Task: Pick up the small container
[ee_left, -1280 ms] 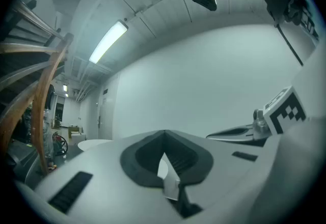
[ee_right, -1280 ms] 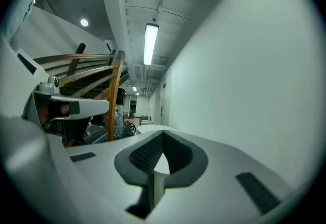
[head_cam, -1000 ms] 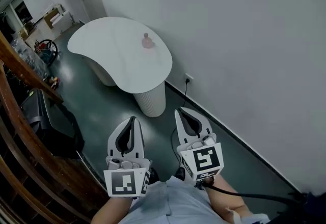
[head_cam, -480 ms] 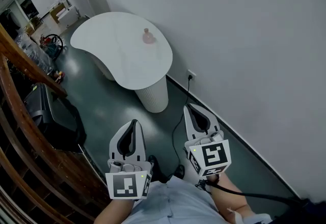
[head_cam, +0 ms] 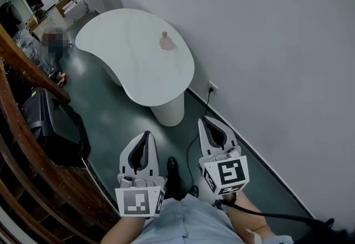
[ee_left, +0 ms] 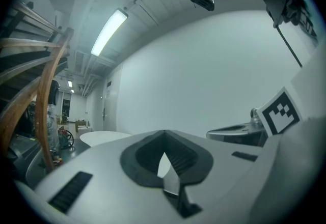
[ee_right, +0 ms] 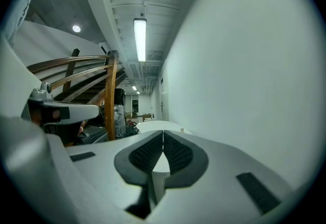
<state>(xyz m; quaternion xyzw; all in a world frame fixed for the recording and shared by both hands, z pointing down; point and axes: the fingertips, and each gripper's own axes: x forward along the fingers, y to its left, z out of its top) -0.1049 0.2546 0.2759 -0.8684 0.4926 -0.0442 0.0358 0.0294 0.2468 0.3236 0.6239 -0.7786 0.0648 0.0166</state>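
- Small container (head_cam: pixel 166 41): pink, round-bodied with a narrower top, upright on the white table (head_cam: pixel 138 74), on the side of the tabletop nearest the wall (head_cam: pixel 277 37).
- Well apart from both grippers, touched by neither.
- White table: curved, kidney-shaped top on a ribbed white pedestal (head_cam: pixel 168 112), over a dark green floor (head_cam: pixel 113 118).
- Left gripper (head_cam: pixel 146 135): low in the head view, pointing toward the table, jaws pressed together at the tips with nothing between them. Seen the same way in the left gripper view, with only a sliver of pale background behind the pads.
- Right gripper (head_cam: pixel 204 122): just beside the left one, closer to the wall, jaws likewise closed tip to tip and gripping nothing. Marker cube (head_cam: pixel 228 173) turned up toward the head camera.
- Far beyond the closed tips in the right gripper view, a pale tabletop with a tiny bump on it, perhaps the container, too small to be sure.
- Black cable (head_cam: pixel 195 129) running from a wall socket (head_cam: pixel 211 87) down along the floor, passing between the two grippers in the head view.
- Wooden stair railing (head_cam: pixel 25 74) along the left edge of the head view, with a black case (head_cam: pixel 52 129) on the floor below it.
- Dark shoe (head_cam: pixel 172 166) on the floor between the grippers.
- Long ceiling lamp (ee_right: pixel 139 39) lit above, in the right gripper view.
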